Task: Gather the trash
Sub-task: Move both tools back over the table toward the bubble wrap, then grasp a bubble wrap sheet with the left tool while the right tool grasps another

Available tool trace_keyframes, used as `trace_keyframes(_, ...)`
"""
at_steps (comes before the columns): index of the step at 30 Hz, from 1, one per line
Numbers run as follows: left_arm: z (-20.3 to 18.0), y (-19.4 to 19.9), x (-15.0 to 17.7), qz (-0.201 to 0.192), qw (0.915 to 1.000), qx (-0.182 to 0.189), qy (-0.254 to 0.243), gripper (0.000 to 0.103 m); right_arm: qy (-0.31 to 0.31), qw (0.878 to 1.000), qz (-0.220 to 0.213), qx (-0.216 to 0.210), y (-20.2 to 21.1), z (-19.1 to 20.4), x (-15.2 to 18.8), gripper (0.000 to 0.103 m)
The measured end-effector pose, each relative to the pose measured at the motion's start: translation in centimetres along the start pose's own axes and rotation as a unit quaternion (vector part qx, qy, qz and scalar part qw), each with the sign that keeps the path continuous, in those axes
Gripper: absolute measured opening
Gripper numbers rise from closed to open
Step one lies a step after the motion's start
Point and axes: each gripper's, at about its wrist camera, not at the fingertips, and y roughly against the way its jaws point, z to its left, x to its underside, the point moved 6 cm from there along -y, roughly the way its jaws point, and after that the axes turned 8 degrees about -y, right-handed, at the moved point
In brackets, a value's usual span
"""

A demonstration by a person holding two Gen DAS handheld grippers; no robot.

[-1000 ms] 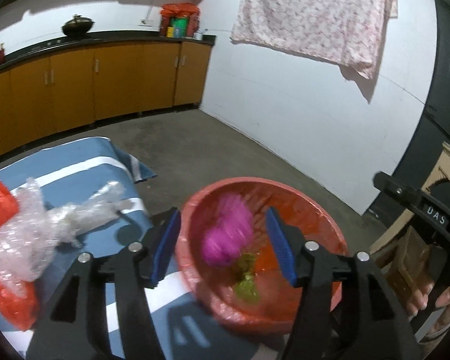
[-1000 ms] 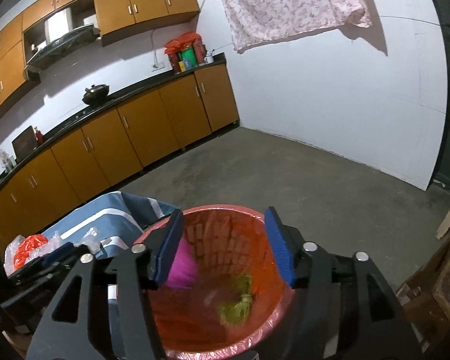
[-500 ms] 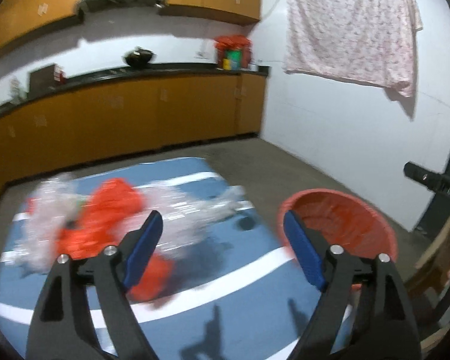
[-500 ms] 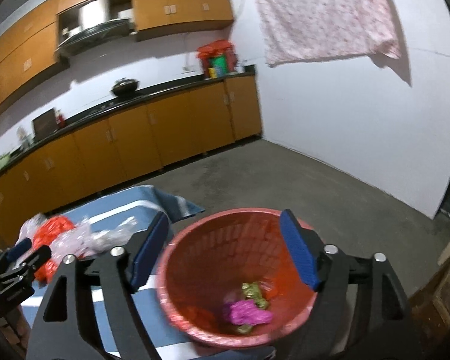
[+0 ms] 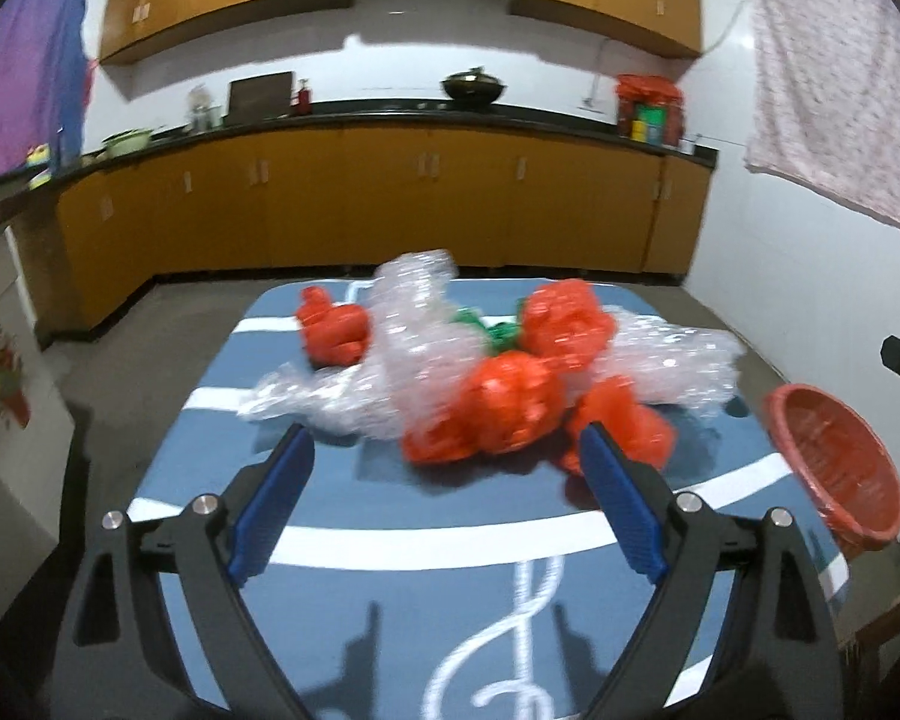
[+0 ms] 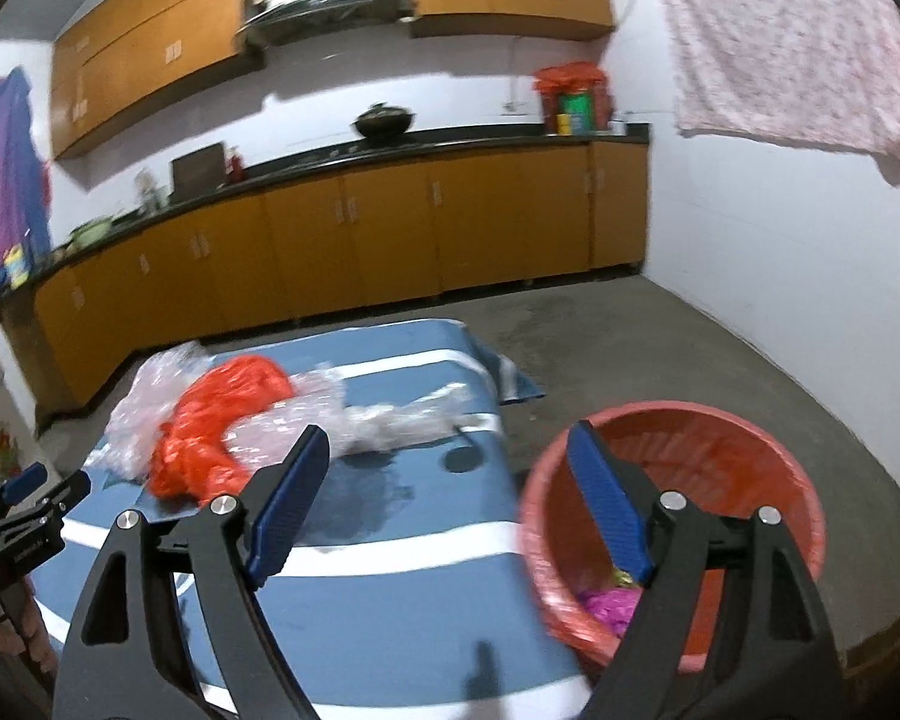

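Observation:
A pile of crumpled orange plastic bags (image 5: pixel 510 402), clear bubble wrap (image 5: pixel 390 372) and a green scrap (image 5: pixel 498 330) lies on the blue white-striped table cloth (image 5: pixel 420 600). My left gripper (image 5: pixel 444 438) points at the pile from the near side. Its jaws are opening, with nothing between them. The red basket (image 6: pixel 690 450) stands on the floor beside the table, with pink trash (image 6: pixel 606 600) and a green bit inside. My right gripper (image 6: pixel 447 432) is open and empty, hanging over the table's edge next to the basket. The orange bags (image 6: pixel 222 414) lie beyond it to the left.
Orange kitchen cabinets (image 5: pixel 390 204) under a black counter run along the far wall. Bare concrete floor (image 6: pixel 600 348) lies between table and white wall. A flowered cloth (image 6: pixel 780 42) hangs at the right. The left gripper (image 6: pixel 24 492) shows at the right wrist view's left edge.
Both views swung left, away from above the basket and toward the table. Both grippers' jaws widened. The pink piece seen falling between the jaws now lies in the basket.

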Motion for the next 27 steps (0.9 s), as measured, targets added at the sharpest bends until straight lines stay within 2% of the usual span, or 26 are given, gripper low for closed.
trace_keyframes(3,1.5,-0.1,0.5,-0.001,0.9999,-0.01,0.005,0.088,0.023,1.0,0.012,-0.01,-1.5,2.6,0.1,0.071)
trace_keyframes(8,3.1,-0.7,-0.6,-0.01,0.9997,-0.015,0.015,0.088,0.034,0.998,0.038,-0.022,-5.4,6.5,-0.1,0.067)
trace_keyframes(15,4.2,-3.7,-3.4,-0.002,0.999,-0.003,0.044,0.088,0.007,0.996,0.085,-0.028,-9.6,8.0,0.1,0.064)
trace_keyframes(17,4.2,-5.0,-4.0,0.007,0.9987,-0.004,0.051,0.088,0.001,0.994,0.103,-0.031,-10.6,8.2,0.3,0.059)
trace_keyframes(21,4.3,-7.7,-4.9,0.036,0.9974,0.005,0.063,0.077,0.0,0.99,0.136,-0.039,-11.8,8.6,1.1,0.047)
trace_keyframes(25,4.2,-10.2,-5.3,0.064,0.9958,0.012,0.063,0.069,0.003,0.987,0.156,-0.042,-12.5,8.7,2.0,0.042)
trace_keyframes(27,4.0,-11.1,-5.0,0.079,0.9949,0.019,0.06,0.061,-0.001,0.985,0.166,-0.044,-12.8,8.7,2.3,0.031)
